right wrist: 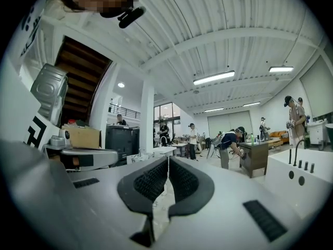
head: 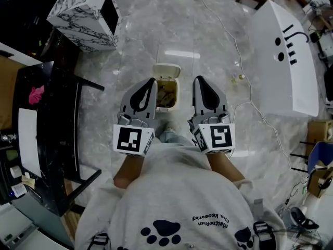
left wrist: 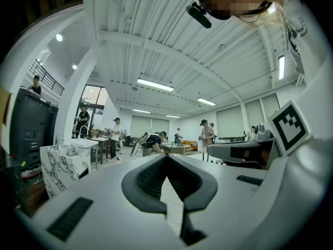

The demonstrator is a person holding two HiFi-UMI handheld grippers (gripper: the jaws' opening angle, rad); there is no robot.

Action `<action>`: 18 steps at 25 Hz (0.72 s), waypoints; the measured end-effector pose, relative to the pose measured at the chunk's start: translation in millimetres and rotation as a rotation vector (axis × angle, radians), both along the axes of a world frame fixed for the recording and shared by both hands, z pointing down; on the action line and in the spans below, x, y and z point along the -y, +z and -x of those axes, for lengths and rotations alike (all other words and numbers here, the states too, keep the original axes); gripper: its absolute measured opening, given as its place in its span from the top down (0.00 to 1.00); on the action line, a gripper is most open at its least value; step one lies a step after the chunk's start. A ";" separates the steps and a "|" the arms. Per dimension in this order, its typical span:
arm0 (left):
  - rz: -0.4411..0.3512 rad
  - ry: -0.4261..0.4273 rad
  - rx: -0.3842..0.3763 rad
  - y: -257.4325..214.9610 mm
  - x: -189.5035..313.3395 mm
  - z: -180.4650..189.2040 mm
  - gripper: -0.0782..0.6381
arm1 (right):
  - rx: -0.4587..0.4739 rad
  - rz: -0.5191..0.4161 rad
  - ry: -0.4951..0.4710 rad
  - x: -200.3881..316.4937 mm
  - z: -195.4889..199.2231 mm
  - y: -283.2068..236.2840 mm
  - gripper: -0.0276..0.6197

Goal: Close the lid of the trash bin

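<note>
In the centre of the head view, on the grey marble-patterned floor (head: pixel 130 46), stands the small cream plastic trash bin (head: pixel 176 95). Its rounded cream lid (head: pixel 166 70) is tipped up and open at the bin's upper edge in the frame, and brown scraps (head: pixel 165 94) show inside.

The grey-and-white left tongs (head: pixel 152 80) lie just left of the bin in the picture, and their tip overlaps its left rim. The matching right tongs (head: pixel 198 79) lie just right of it, with a strip of floor between. From this steep angle I cannot tell how high either pair is above the bin.

Each pair carries a white cube with a black square marker at its lower end, (head: pixel 133 138) and (head: pixel 216 137). Below them is the person's grey sweatshirt with dark paw prints (head: pixel 177 212).

In the left gripper view the left tongs (left wrist: pixel 166 158) are closed, dark ribbed pads meeting at the tip, with nothing between them. In the right gripper view the right tongs (right wrist: pixel 167 159) are likewise closed and empty. Both views look level across a large room, with people standing and bending at tables in the distance under long ceiling lamps.

At the upper left of the head view sits a white box veined in black (head: pixel 83 12). Along the left edge runs a glossy black surface (head: pixel 52 139) with a pink object (head: pixel 35 94) on it. A white counter with black fittings (head: pixel 291 56) fills the upper right, and a thin white cable (head: pixel 244 72) trails over the floor beside it.
</note>
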State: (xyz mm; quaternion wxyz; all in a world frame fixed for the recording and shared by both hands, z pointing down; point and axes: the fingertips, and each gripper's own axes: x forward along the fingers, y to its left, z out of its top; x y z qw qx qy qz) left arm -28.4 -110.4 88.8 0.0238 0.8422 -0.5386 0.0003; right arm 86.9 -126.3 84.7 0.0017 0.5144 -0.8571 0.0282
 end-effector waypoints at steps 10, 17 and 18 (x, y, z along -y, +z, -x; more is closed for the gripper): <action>0.026 0.061 0.047 45.6 62.1 -6.0 0.87 | -0.025 0.026 -0.020 62.0 -5.5 41.4 0.91; -0.005 0.072 -0.043 73.2 118.1 4.0 0.87 | 0.006 0.022 -0.057 106.5 16.4 66.2 0.91; -0.003 0.071 -0.048 79.6 123.9 6.7 0.87 | 0.006 0.028 -0.057 111.8 19.0 74.1 0.91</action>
